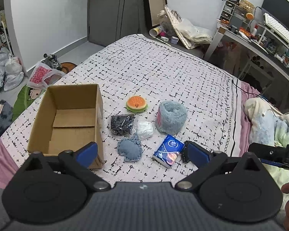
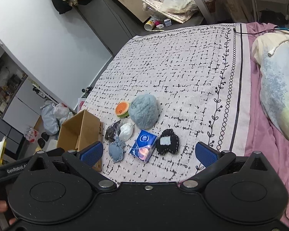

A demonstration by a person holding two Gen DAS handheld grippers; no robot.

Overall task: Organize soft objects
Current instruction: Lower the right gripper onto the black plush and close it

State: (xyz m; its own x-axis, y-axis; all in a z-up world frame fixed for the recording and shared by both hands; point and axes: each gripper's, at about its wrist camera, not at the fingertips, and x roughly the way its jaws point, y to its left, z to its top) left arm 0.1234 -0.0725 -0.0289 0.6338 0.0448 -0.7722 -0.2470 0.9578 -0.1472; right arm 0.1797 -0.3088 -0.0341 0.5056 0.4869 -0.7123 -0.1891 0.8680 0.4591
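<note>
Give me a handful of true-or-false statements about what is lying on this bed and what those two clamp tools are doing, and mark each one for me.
1. The cardboard box has nothing in it. True.
2. The burger toy lies inside the box. False: it lies on the bedspread, beside the box.
3. The left gripper is clamped on the denim pouch. False: it is open and holds nothing.
4. The right gripper is open and holds nothing. True.
5. The blue tissue pack lies between the denim pouch and the black knitted piece. True.
6. The fluffy blue-grey roll sits on top of the box. False: it rests on the bedspread.
</note>
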